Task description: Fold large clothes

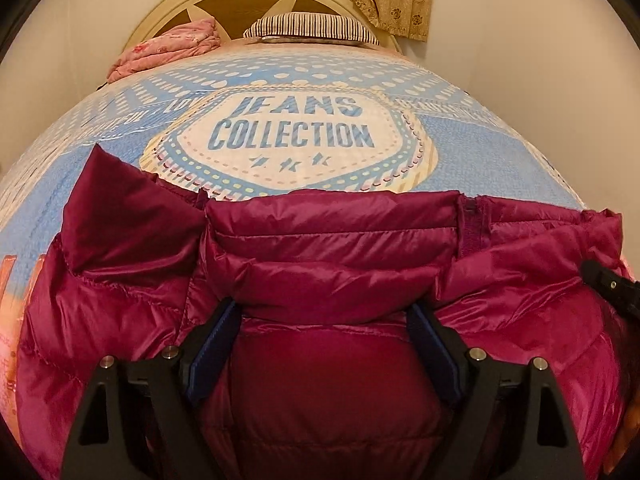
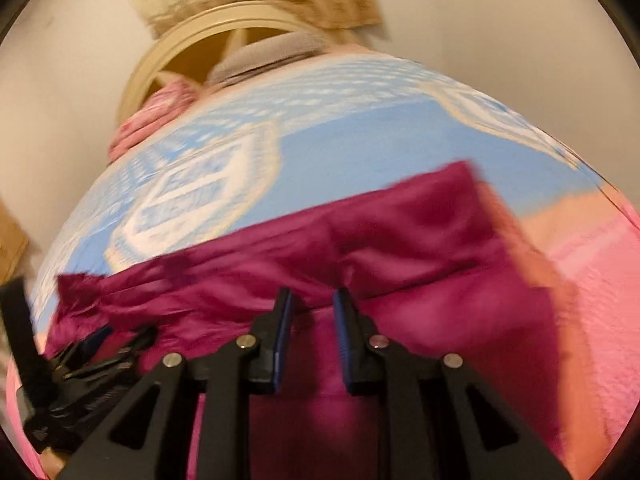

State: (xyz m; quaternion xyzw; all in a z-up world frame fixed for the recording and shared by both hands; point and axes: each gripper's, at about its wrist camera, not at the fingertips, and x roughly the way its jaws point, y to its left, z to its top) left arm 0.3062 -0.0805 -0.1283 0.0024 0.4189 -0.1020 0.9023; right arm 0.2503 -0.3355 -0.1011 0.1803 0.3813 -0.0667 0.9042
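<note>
Left gripper (image 1: 324, 328) spread wide over jacket (image 1: 332, 256) on bed (image 1: 472, 140), gripping nothing; right gripper (image 2: 310, 312) at 3 o'clock narrowed, grip unclear; fold barely started, most remaining.

A magenta quilted puffer jacket (image 1: 332, 256) lies spread across the near end of the bed, shiny and creased. A padded panel is folded over its middle, a zipper edge showing toward two o'clock of it. At ten o'clock one dull corner of lining stands turned up in a point.
</note>
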